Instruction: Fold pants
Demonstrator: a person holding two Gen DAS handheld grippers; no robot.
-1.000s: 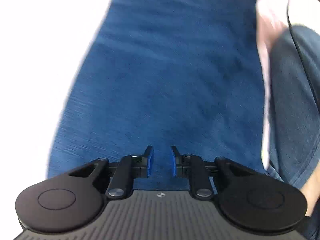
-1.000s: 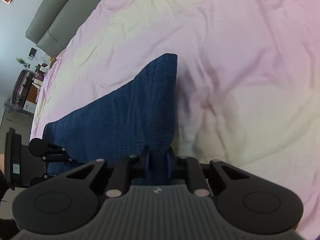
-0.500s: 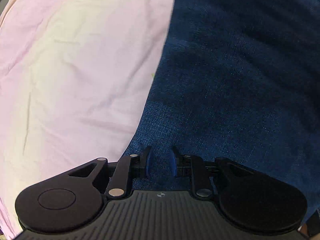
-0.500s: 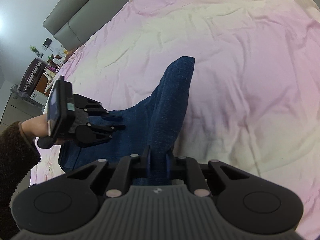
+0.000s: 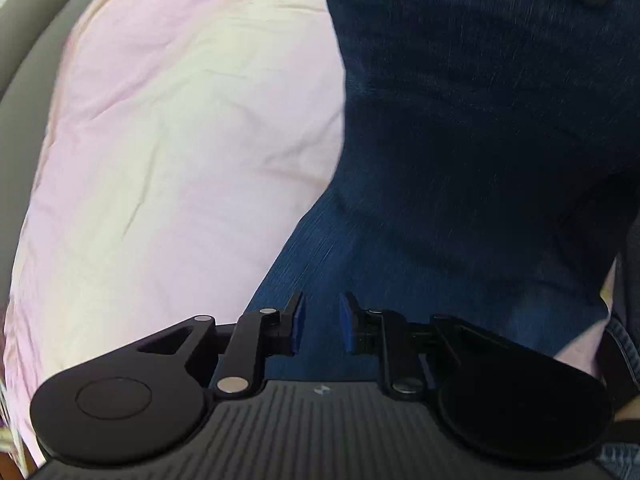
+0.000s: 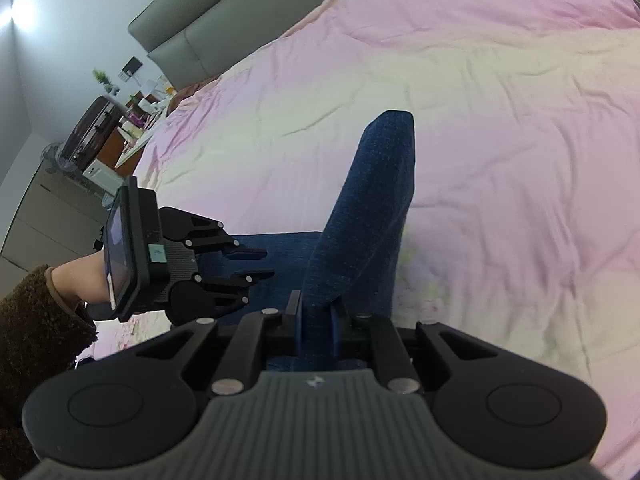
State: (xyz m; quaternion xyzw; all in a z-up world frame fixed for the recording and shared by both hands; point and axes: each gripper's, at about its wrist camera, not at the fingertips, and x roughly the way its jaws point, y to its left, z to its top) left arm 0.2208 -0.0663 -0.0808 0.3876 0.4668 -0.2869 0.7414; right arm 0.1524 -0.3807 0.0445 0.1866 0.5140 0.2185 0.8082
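The right gripper (image 6: 316, 322) is pinched tight on the blue pants (image 6: 368, 208) and lifts one end off the pink bed (image 6: 500, 140). The left gripper (image 5: 322, 322) has a small gap and holds nothing, just above the cloth. I think it should grab the near edge. The bed has lots of room far and right.

One pair of pants (image 6: 368, 216), two claws, one pink bedsheet (image 6: 500, 100), one grey headboard (image 6: 224, 28).
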